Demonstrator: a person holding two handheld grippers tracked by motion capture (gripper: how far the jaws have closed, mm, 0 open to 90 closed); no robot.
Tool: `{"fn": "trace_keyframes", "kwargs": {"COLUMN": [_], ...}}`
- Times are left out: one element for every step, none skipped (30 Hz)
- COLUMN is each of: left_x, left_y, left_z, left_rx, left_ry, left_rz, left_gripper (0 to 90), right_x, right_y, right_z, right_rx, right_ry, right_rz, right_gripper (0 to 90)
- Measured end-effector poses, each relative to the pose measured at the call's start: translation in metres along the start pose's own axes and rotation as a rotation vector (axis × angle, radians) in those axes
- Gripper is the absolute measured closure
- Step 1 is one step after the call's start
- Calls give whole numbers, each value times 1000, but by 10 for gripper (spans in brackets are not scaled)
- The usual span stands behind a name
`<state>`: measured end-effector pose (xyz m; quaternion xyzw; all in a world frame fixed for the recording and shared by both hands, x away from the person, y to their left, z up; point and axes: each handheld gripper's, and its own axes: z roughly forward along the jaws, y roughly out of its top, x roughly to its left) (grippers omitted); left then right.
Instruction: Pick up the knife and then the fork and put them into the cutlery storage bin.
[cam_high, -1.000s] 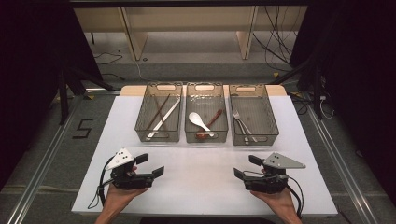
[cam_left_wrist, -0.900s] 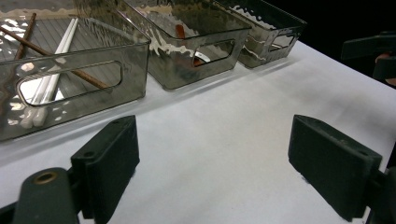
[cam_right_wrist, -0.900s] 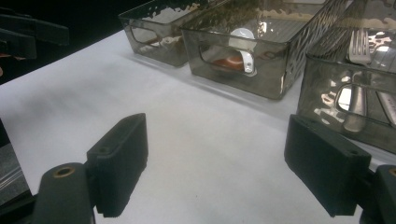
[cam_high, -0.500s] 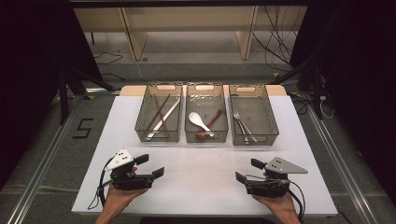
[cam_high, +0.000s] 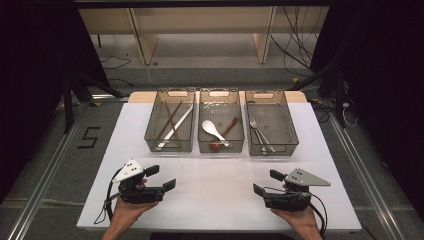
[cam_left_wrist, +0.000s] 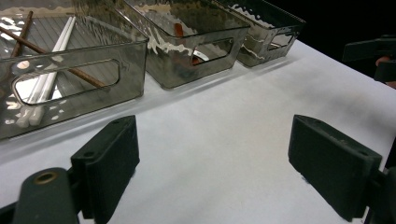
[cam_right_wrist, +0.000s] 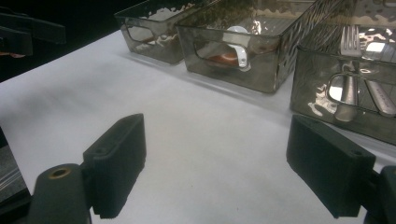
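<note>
Three smoky clear bins stand in a row at the far side of the white table (cam_high: 220, 172). The left bin (cam_high: 151, 135) holds brown chopsticks (cam_high: 169, 120) and white chopsticks (cam_left_wrist: 46, 84). A white spoon (cam_high: 211, 128) and a brown spoon (cam_high: 229, 127) lie in the middle bin (cam_high: 201, 142). Metal forks (cam_high: 259, 131) lie in the right bin (cam_high: 291, 135). My left gripper (cam_high: 161, 177) rests low at the near left, open, with bare table between its jaws (cam_left_wrist: 219, 163). My right gripper (cam_high: 267, 182) is at the near right, open and holding nothing (cam_right_wrist: 224, 168).
The table's near edge (cam_high: 220, 227) runs just behind both hands. Dark floor with metal rails (cam_high: 45, 170) and a marked "5" (cam_high: 89, 136) lies to the left. Wooden shelf legs (cam_high: 142, 40) and cables (cam_high: 300, 50) are beyond the table.
The right gripper has slid slightly back toward the near edge. The left gripper has stayed where it was. Both jaws keep the same spread.
</note>
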<state>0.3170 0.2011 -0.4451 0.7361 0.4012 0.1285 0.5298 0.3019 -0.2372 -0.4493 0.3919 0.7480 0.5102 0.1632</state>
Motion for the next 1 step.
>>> {"fn": "trace_keyframes", "kwargs": {"left_x": [0], "left_y": [0], "left_z": [0], "left_rx": [-2], "left_ry": [2], "left_rz": [-4], "left_gripper": [159], "right_x": [0], "right_y": [0], "right_z": [0], "right_rx": [-1], "right_ry": [-1], "right_rz": [0], "right_gripper": [207]}}
